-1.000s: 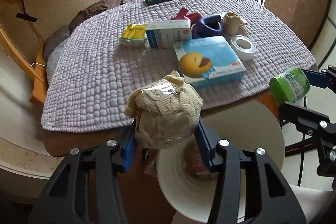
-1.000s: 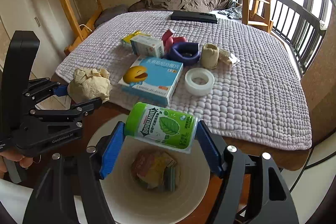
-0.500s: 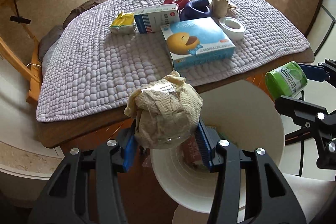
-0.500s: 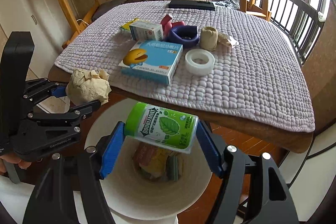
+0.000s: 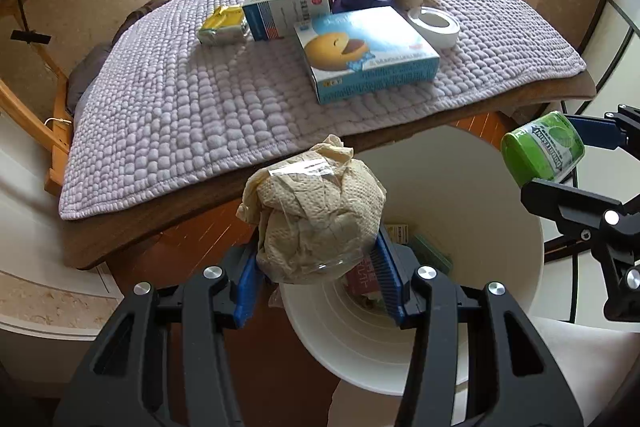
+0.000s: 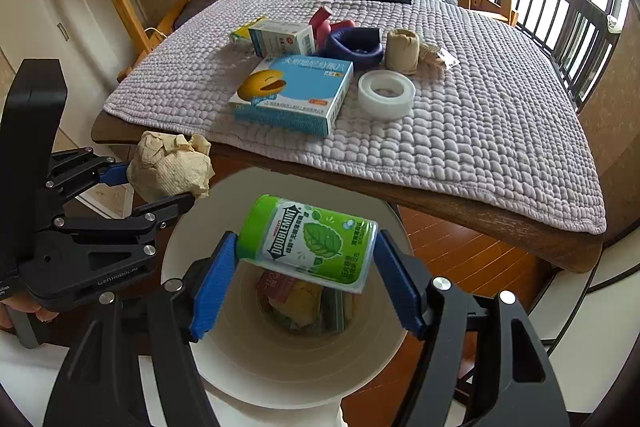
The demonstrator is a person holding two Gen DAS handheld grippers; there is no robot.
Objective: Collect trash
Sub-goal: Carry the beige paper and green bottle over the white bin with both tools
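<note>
**Both loads over the bin**

Moved from the bed edge, the left hand-held gripper (image 5: 320, 267) clamps a crumpled paper wad (image 5: 316, 219) at the white bin's (image 6: 224, 359) rim. Right hand-held gripper (image 6: 306, 267) grips a Doublemint canister (image 6: 308, 239) above the bin.

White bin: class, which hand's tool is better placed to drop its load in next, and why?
The right. Its tool holds the green gum bottle directly over the white bin opening. The left tool grips the crumpled paper wad over the bin's near rim, so it might spill outside.
</note>
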